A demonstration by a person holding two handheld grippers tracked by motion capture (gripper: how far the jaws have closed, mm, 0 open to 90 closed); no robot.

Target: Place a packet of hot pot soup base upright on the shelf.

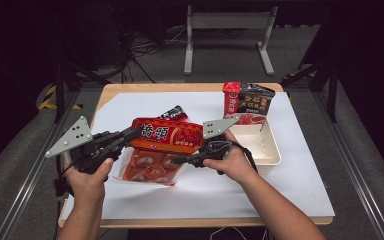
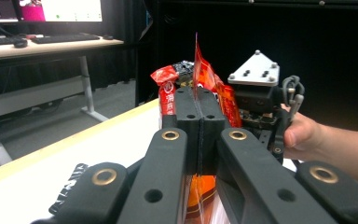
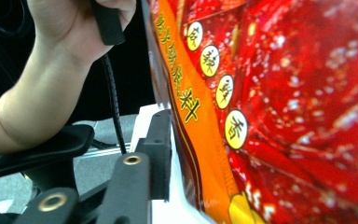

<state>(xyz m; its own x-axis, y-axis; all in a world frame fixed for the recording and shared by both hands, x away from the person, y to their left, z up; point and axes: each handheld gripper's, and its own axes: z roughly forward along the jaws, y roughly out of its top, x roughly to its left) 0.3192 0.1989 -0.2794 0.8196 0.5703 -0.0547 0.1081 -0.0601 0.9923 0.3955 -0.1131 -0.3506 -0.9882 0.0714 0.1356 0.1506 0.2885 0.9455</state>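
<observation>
The red snack bag [image 1: 166, 135] hangs above the middle of the bench [image 1: 200, 87], lifted off the white sheet [image 1: 300, 165] that covers it, its long side running between the two claws. The left claw [image 1: 130, 134] is clenched on the bag's left edge; in the left gripper view its two black pads meet flat with the thin orange seam [image 2: 197, 70] pinched between them and rising above them. The right claw [image 1: 176, 160] reaches in under the bag's right half; in the right gripper view one black jaw stands just beside the bag's orange edge [image 3: 191, 121], and whether the pads press on the bag I cannot tell. Under the lifted bag a second red packet [image 1: 147, 167] lies flat on the sheet. A small black packet [image 1: 174, 112] peeks out just behind the bag. To the right sits a white tray [image 1: 267, 150] with a red packet inside, and behind it stand a small red pouch [image 1: 231, 97] and a black pouch [image 1: 254, 100], side by side near the bench's far edge
</observation>
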